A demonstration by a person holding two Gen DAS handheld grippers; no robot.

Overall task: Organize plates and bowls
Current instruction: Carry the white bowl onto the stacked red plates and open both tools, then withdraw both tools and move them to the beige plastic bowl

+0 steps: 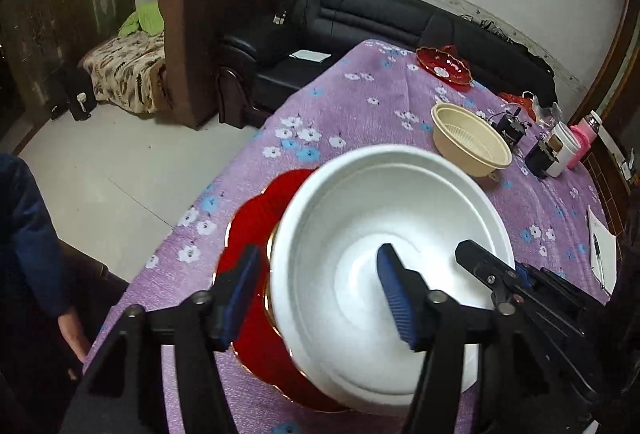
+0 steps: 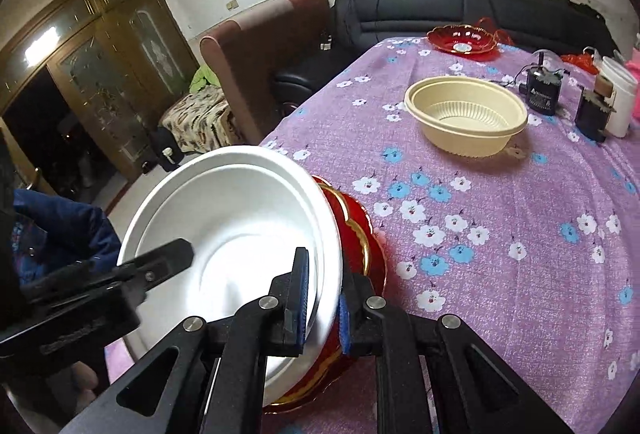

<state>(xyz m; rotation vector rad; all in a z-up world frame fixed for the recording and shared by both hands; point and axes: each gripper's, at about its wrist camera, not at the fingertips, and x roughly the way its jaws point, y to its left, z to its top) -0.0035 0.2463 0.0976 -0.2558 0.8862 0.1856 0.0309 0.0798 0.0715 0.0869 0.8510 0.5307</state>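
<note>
The white bowl point(image 1: 384, 266) sits tilted on the red plate point(image 1: 256, 226) at the near edge of the table point(image 1: 360, 106), which is covered in a purple floral cloth. The right gripper point(image 2: 322, 308) is clamped on the bowl's rim — one blue pad inside the bowl, the other outside, against the gap between bowl and plate. In the left wrist view the left gripper point(image 1: 320, 294) stands wide apart, straddling the bowl's near-left rim: its left finger hangs over the red plate, outside the bowl, and its right finger lies over the white interior. Neither pad visibly presses the wall, so it grasps nothing. The right gripper point(image 1: 500, 278) shows there too, reaching in from the right over the bowl's rim. The plate's scalloped, gold-trimmed edge peeks out under the bowl on both sides. Farther back on the cloth, well apart from the stack, a cream bowl point(image 2: 466, 116) with a ribbed inside stands upright, and beyond it, near the far edge, a second red dish point(image 2: 464, 39). To the right of the cream bowl are small black devices point(image 2: 542, 90) and a white cup point(image 2: 622, 96). A black sofa point(image 2: 440, 10) runs behind the table — a brown armchair point(image 2: 264, 46) beside it.
</note>
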